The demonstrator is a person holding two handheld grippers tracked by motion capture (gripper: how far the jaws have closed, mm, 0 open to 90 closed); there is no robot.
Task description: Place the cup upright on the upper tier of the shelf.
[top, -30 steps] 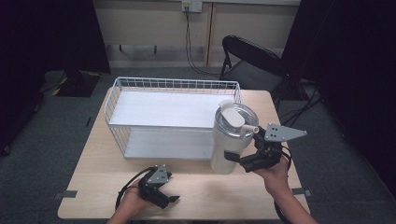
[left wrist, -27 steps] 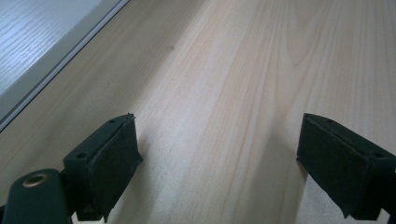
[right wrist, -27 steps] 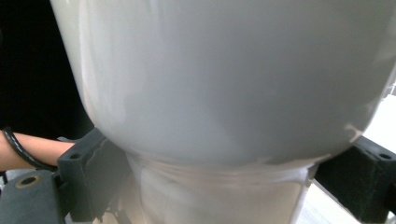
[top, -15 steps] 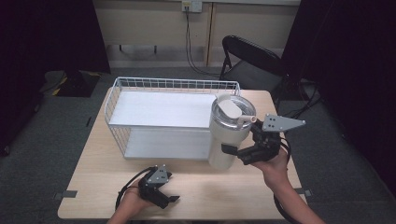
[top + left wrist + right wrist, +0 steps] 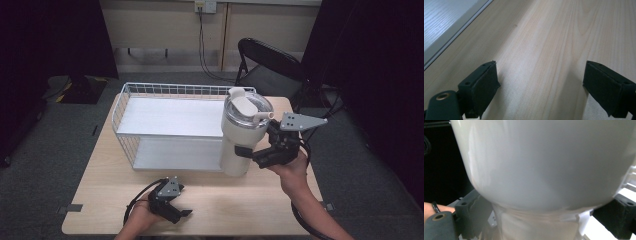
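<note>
The right gripper [image 5: 248, 152] clamped a white tumbler [image 5: 243, 131] at its narrower lower body, one jaw on each side, and held it upright in the air above the right part of the wooden table [image 5: 240, 205]; the tumbler's clear lid [image 5: 247, 106] faced up, and its base hung at the right front corner of the white wire basket [image 5: 170, 125]; whether it touched the wire could not be told; in the right gripper view the tumbler's pale wall [image 5: 544, 162] bulged over both jaws; the left gripper [image 5: 181, 213] rested low near the table's front edge, well apart from the tumbler, its jaws spread wide over bare wood [image 5: 541, 55] with nothing between them.
</note>
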